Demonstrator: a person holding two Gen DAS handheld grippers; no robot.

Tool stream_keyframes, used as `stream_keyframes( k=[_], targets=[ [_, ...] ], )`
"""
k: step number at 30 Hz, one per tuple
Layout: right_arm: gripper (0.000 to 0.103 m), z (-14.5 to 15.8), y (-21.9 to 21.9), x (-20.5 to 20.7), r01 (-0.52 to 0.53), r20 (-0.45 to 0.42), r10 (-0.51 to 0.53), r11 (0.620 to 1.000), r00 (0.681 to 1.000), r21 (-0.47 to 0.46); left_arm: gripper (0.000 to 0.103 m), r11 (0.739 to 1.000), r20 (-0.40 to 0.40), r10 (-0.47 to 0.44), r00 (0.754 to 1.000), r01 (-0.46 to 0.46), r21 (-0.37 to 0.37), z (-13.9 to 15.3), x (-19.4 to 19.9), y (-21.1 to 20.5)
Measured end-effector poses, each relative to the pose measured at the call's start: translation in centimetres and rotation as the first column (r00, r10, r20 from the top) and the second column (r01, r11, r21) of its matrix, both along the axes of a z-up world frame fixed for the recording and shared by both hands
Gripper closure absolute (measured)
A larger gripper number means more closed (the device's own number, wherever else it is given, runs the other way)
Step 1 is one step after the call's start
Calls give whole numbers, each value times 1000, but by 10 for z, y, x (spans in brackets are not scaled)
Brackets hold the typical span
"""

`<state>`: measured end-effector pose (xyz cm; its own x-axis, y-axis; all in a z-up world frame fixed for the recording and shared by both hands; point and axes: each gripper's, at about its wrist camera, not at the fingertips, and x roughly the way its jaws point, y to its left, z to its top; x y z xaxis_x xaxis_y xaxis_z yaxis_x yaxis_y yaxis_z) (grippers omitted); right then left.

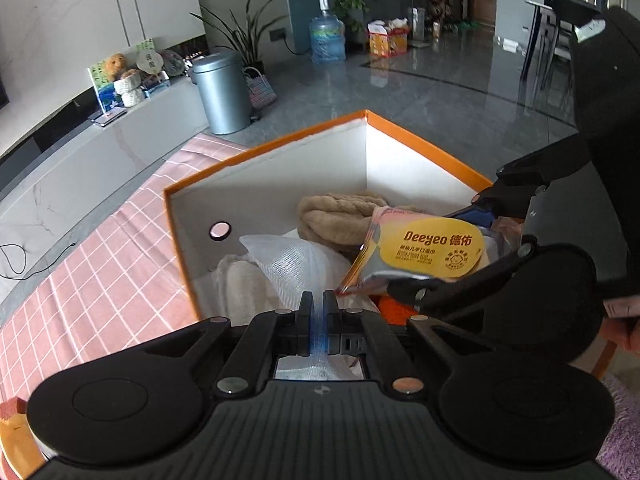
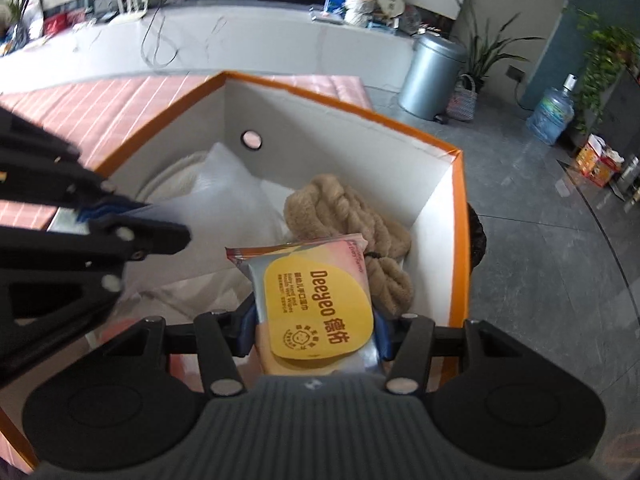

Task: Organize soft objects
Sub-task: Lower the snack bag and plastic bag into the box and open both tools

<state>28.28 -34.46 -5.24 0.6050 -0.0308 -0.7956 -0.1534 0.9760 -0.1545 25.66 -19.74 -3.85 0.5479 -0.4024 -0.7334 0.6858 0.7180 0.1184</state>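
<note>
Both claws hang over the open orange-rimmed box (image 2: 460, 216), angled down into it, each with something in its grip.

The right gripper (image 2: 316, 330) is clamped on a pack of wet wipes (image 2: 316, 304), the blue pads pressing its two long sides. The pack's long axis runs straight out ahead of the claw, the sealed end leading, so it points like a tongue toward the far inner corner of the box. Directly beyond and just below that leading end lies a beige knitted bundle (image 2: 352, 220), bunched against the right-hand wall.

The left gripper (image 1: 319, 312) is pinched almost flat together on the thin edge of a clear plastic pouch (image 1: 292, 264). The rest of the pouch billows ahead of the claw and rests on a cream fleece item (image 1: 240, 280) at the near-left of the box floor.

From the left claw, the wipes sit to the right and slightly forward, very close, with the right claw's arm nearly overlapping.

My guess is that both loads are about to be let go inside. The wipes pack hangs over the right half and the pouch over the left, so each hand is already the nearer one for its own side. What matters is keeping the two claws apart as they drop.
</note>
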Motion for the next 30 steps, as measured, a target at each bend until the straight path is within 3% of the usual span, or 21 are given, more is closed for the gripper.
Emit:
stream_keyframes(
  k=[11, 16, 18, 21, 25, 30],
  targets=[
    [44, 8, -4, -9, -59, -5, 59, 998, 998, -13, 98, 999, -24, -14, 1000, 15, 41, -9, 7, -9],
    [42, 11, -5, -16, -56, 8, 56, 998, 998, -8, 81, 995, -38, -10, 999, 13, 98, -15, 8, -15],
    [42, 11, -4, -19, -51, 11, 51, 999, 999, -8, 60, 995, -17, -6, 1000, 7, 101, -14, 6, -13],
    [41, 13, -1, -22, -51, 17, 51, 999, 999, -19, 41, 993, 36, 21, 999, -25, 112, -8, 2, -9],
    [40, 21, 0, -27, -43, 29, 43, 999, 999, -14, 33, 994, 88, 18, 996, -27, 102, 6, -5, -1],
    [30, 29, 4, -37, -40, 49, 41, 999, 998, -14, 31, 997, 116, 32, 993, -40, 69, 23, -14, 11]
  ],
)
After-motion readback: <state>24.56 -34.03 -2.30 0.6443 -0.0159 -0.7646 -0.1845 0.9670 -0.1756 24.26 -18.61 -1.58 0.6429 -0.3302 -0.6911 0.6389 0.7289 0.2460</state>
